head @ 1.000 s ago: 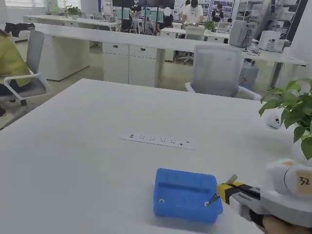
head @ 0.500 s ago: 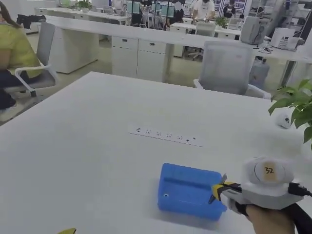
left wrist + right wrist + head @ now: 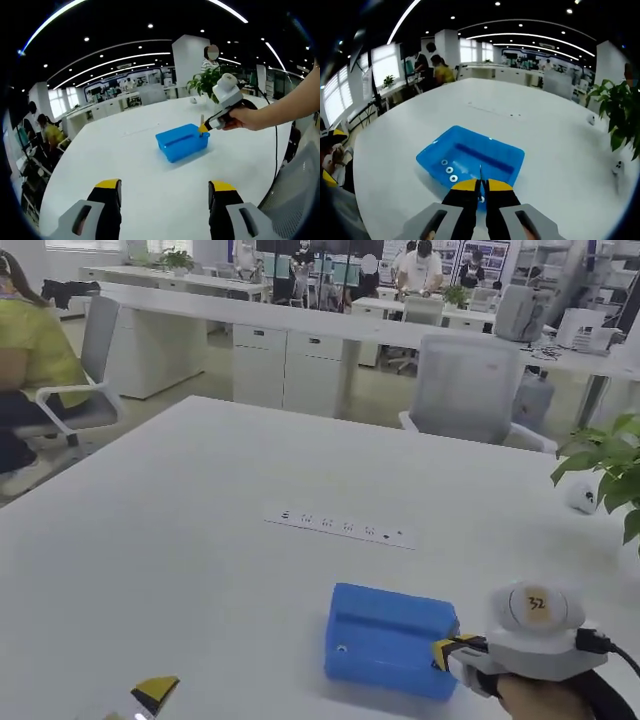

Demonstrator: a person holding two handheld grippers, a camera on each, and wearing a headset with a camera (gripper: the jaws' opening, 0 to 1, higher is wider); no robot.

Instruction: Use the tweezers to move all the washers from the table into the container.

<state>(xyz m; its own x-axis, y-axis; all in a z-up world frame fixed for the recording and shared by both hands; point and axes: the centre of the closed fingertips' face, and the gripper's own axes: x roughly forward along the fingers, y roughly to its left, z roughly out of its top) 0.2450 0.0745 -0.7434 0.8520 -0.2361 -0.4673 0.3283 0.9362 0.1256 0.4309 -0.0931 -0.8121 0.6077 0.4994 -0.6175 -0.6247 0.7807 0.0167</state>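
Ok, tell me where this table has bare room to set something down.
Widest bare patch: the table left of the blue container, between the socket strip and the left gripper. Beyond the strip to the far edge is bare too. Crowded at the container's right end, where the right gripper holds the tweezers.

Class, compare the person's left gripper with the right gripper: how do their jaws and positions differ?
The left gripper has its jaws wide apart and empty; the right gripper has its jaws shut on thin metal tweezers. The left gripper hangs over bare white table, the right gripper at the blue plastic container. Both have black jaws with yellow tips.
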